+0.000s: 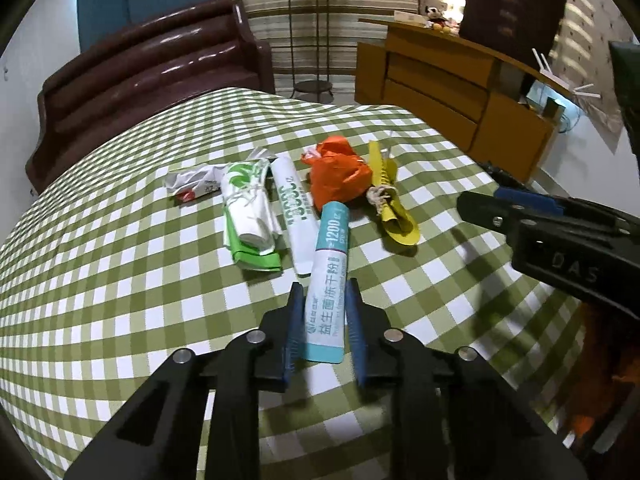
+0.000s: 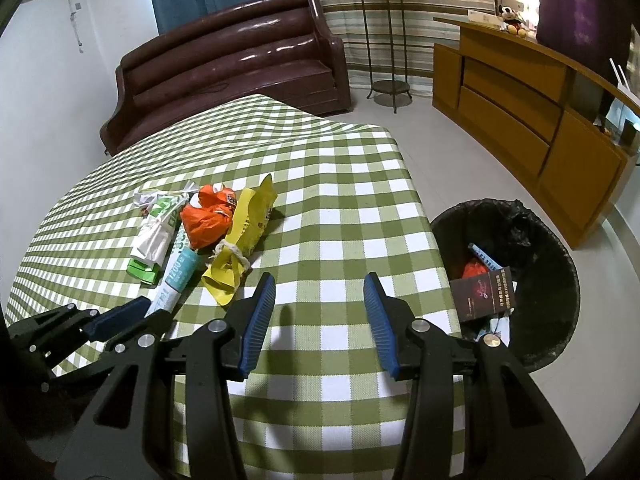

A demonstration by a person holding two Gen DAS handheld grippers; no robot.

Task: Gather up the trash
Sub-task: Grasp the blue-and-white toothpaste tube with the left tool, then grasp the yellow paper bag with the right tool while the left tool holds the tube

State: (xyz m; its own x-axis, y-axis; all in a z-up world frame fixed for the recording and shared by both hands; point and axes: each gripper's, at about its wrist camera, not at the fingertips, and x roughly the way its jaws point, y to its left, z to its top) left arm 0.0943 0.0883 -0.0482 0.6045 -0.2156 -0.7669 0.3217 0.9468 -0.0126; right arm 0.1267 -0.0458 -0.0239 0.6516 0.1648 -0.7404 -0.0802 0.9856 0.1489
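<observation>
Item: trash collection, part done. In the black-lined bin (image 2: 536,240) beside the table I counted a dark carton (image 2: 482,294), a teal-and-white sachet (image 2: 486,258) and an orange scrap (image 2: 474,269) already dropped.

Remaining on the checked tablecloth (image 1: 400,280), in one cluster: crumpled white wrapper (image 1: 192,184), green-and-white packet (image 1: 252,220), white sachet (image 1: 292,216), orange bag (image 1: 340,172), yellow bag tied with string (image 1: 390,200), and the teal sachet (image 1: 330,276).

Teal sachet: lay flat nearest me, long axis running away from my left gripper (image 1: 323,292) toward the orange bag, near end between the blue pads. My left gripper stood nearly closed about that near end; I judged the pads to be on its edges, a grip taken but the sachet not yet lifted.

Right gripper (image 2: 320,296): partly open, nothing in it, above bare cloth between the cluster and the bin.

Five further pieces I judged left after this one.
</observation>
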